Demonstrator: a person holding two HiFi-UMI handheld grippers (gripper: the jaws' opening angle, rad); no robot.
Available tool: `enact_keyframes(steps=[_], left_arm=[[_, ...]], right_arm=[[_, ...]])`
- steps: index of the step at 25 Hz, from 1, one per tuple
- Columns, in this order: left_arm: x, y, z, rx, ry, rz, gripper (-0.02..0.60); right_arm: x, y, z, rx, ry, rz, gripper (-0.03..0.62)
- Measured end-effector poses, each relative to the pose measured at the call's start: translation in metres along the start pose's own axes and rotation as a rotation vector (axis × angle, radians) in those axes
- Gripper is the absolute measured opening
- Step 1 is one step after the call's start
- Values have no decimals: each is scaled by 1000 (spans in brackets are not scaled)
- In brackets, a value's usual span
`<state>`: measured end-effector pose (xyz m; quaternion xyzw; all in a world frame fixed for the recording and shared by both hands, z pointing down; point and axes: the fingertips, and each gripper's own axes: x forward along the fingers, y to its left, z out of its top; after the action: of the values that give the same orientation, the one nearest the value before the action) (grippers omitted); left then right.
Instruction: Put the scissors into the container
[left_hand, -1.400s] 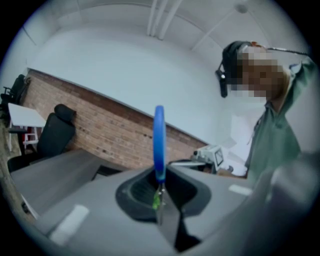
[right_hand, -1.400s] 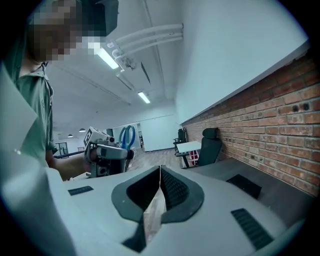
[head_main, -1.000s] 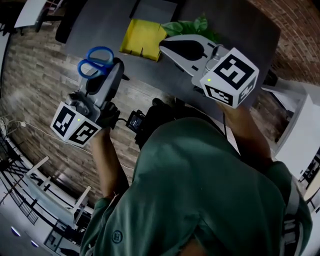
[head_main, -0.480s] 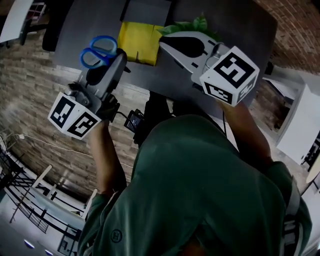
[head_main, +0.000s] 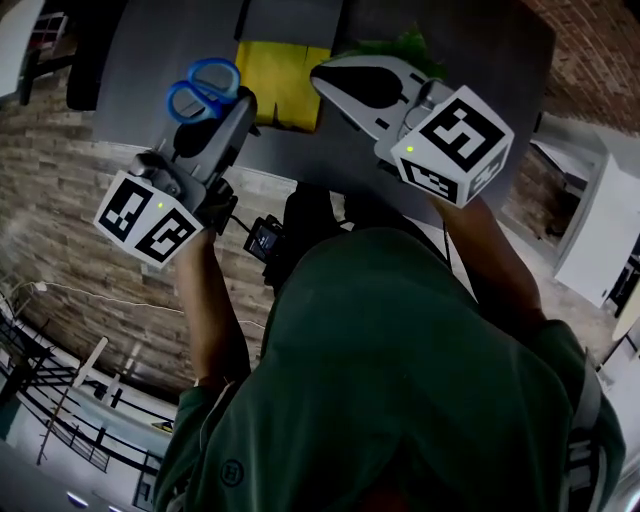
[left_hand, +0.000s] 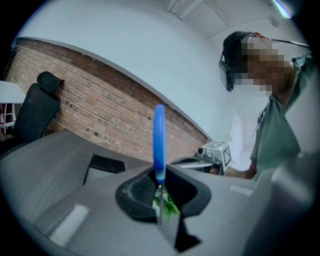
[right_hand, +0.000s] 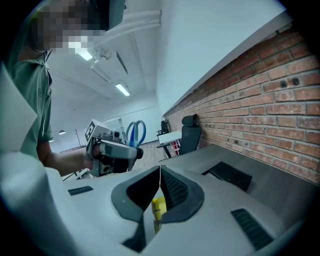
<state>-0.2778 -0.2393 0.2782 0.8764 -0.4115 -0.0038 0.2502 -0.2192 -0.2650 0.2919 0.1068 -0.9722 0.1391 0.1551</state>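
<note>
Grey table (head_main: 140, 60), one pair of scissors (head_main: 200, 88)

My grey worktop (head_main: 140, 70) fills the top of the head view, with a green leafy plant (head_main: 400, 45) at top centre. A white cabinet (head_main: 600, 230) stands at right. In the right tool's view, a brick wall (right_hand: 280, 100) runs along the upper right, with a black office chair (right_hand: 191, 132) mid-frame.

A dark grey table (head_main: 140, 80) stands on a floor (head_main: 60, 200) with a brick pattern. On the table lies a yellow container (head_main: 280, 68). Just beyond it is a dark flat thing (head_main: 290, 18), and beside it a green leafy thing (head_main: 405, 45), partly hidden.
</note>
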Motion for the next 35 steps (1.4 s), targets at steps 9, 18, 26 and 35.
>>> enact_keyframes(steps=[9,18,26,35], left_arm=[[14,25,-23,-23,70,-25,31],[37,51,-51,-44,154,-24,31],[55,73,-81,-84,226,-20,31],[74,90,-123,-129,332,-29,32]], right_arm=[[20,-8,-15,22,37,-27,8],[30,-23,-31,44,63,-57,8],[36,-33,-47,66,85,-75,6],[42,-38,-66,102,110,-82,8]])
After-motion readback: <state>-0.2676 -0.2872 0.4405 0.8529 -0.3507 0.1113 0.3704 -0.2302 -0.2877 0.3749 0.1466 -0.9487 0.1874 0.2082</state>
